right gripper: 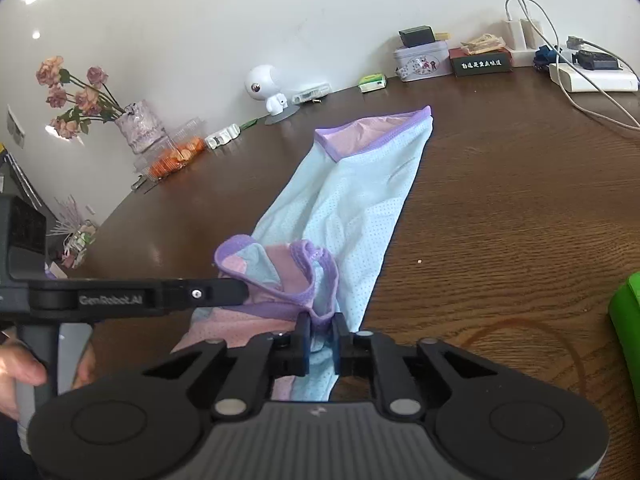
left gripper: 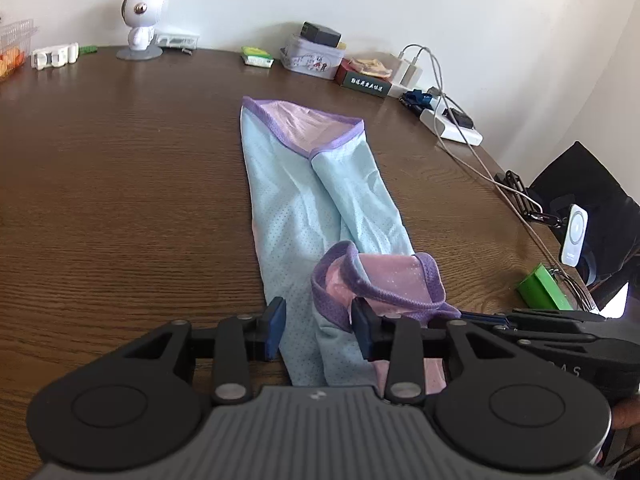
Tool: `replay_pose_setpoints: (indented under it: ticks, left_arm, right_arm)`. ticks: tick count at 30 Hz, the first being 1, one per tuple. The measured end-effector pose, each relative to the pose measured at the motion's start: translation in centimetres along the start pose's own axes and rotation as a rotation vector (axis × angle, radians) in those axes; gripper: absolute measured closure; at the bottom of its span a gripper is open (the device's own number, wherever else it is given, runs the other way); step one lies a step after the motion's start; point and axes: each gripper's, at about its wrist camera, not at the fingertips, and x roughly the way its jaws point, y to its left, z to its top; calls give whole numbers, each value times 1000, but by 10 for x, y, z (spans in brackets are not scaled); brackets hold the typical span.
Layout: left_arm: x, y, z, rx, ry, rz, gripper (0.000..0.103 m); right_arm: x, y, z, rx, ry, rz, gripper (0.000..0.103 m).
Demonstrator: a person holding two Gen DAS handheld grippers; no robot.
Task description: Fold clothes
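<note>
A light blue mesh garment (left gripper: 304, 208) with purple trim and pink lining lies folded in a long strip on the brown table (left gripper: 120, 184). Its near end is bunched up, showing the purple neckband (left gripper: 372, 280). My left gripper (left gripper: 318, 330) is open, its fingers straddling the garment's near end. My right gripper (right gripper: 320, 336) is shut on the purple trim (right gripper: 320, 316) of the same garment (right gripper: 360, 200) near its bunched end. The left gripper's finger (right gripper: 216, 292) shows from the left in the right wrist view.
Along the table's far edge stand a white robot figure (left gripper: 140, 20), a tin box (left gripper: 312, 56), a dark box (left gripper: 366, 80), chargers and a power strip (left gripper: 452, 128) with cables. A green object (left gripper: 542, 286) lies at the right. A flower vase (right gripper: 140, 126) and food tray (right gripper: 176, 158) stand left.
</note>
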Motion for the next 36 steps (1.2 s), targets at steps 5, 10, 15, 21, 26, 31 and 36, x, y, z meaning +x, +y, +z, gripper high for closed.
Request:
replay_pose_setpoints:
  ticks: [5,10,15,21,26,31,36]
  left_arm:
    - [-42,1,-29,124,-8,-64,50]
    - [-23,-4,-44,128,69,-79,84]
    - [-21,3,-50,126,58,-83,92]
    - [-35,3,-67,119,57,-104,100]
    - [-67,-27,-107,165,109,-122,100]
    - [-109,-56,-150,278,23,-168,55]
    - [-116,-64,-169,359,-15,-187,36]
  right_arm:
    - [-50,11,-11,-222,-46,73,72]
    - [-40,27,-33,-325,-13,95,73]
    - [-30,26,-49,-335,9,59,87]
    - [-43,26,-63,-296,31,92,97]
    - [-78,40,-95,-364,77,94,97]
    - [-130,47,-129,-429,74,91,91]
    - [-143,49,-143,-444,21,91,76]
